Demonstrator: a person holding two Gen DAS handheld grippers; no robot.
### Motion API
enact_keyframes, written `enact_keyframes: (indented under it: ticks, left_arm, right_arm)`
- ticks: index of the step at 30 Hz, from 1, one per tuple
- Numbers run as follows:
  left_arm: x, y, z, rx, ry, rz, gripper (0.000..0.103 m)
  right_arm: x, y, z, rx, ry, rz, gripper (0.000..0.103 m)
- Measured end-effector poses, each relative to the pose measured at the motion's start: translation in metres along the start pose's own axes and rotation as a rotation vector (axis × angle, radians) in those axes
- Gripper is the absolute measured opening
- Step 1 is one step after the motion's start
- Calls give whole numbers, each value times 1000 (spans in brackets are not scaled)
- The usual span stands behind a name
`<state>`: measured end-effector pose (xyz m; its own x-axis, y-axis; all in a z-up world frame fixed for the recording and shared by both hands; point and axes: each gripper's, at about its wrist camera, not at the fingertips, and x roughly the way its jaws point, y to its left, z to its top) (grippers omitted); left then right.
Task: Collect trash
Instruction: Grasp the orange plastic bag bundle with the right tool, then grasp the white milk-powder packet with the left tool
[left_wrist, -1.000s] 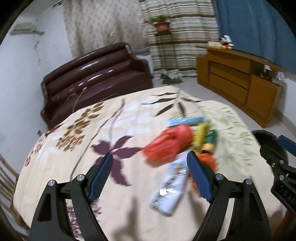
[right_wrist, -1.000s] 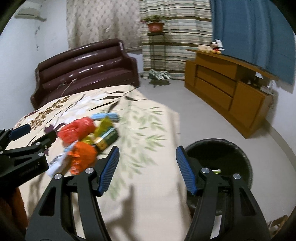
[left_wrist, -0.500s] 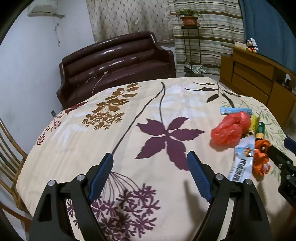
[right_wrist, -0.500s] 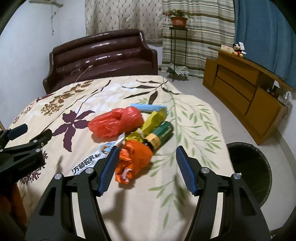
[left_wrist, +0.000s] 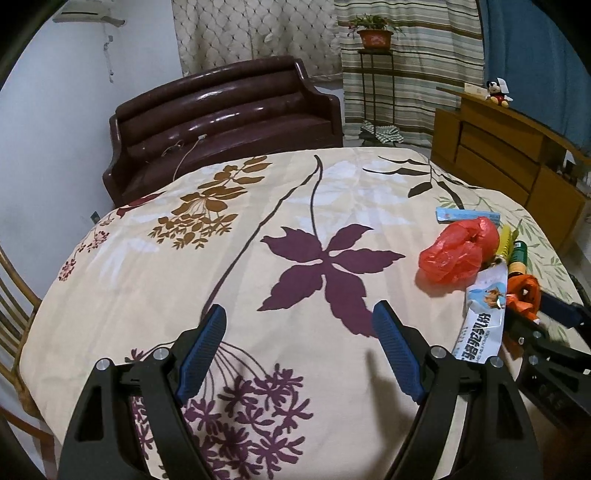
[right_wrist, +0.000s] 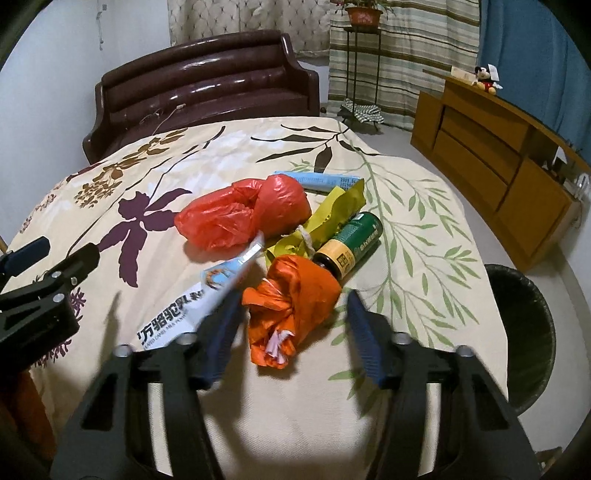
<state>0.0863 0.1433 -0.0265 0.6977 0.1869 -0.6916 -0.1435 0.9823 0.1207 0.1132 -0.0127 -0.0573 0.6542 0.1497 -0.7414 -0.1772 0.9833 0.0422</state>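
Note:
A pile of trash lies on the floral tablecloth (right_wrist: 424, 236): a red plastic bag (right_wrist: 243, 212), an orange bag (right_wrist: 299, 306), a white and blue packet (right_wrist: 199, 295), a yellow wrapper (right_wrist: 332, 214), a green can (right_wrist: 351, 243) and a light blue packet (right_wrist: 317, 181). My right gripper (right_wrist: 291, 321) is open, its fingers on either side of the orange bag, not closed on it. My left gripper (left_wrist: 299, 339) is open and empty over the purple flower print, left of the pile. The red bag (left_wrist: 458, 251) and white packet (left_wrist: 480, 317) show at right in the left wrist view.
A black trash bin (right_wrist: 524, 332) stands on the floor right of the table. A brown sofa (left_wrist: 221, 122) is behind the table, a wooden cabinet (right_wrist: 491, 147) at right, a plant stand (left_wrist: 373, 74) by the curtains, a wicker chair (left_wrist: 11, 295) at left.
My right gripper swung left from the bin side and moved in over the pile until its fingers flank the orange bag. My left gripper swung left away from the pile.

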Motion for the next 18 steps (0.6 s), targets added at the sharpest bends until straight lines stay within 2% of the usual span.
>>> enact_keyframes:
  ticks: [10,18]
  left_arm:
    - [-7,-33,1,32,-3,-76,79]
    - [-11,-72,-1,72,19,-186,79]
  right_arm:
    - [-23,-13,-6,-2,-52,-11,47]
    - [-48,-51,-15,38,-92,-64,47]
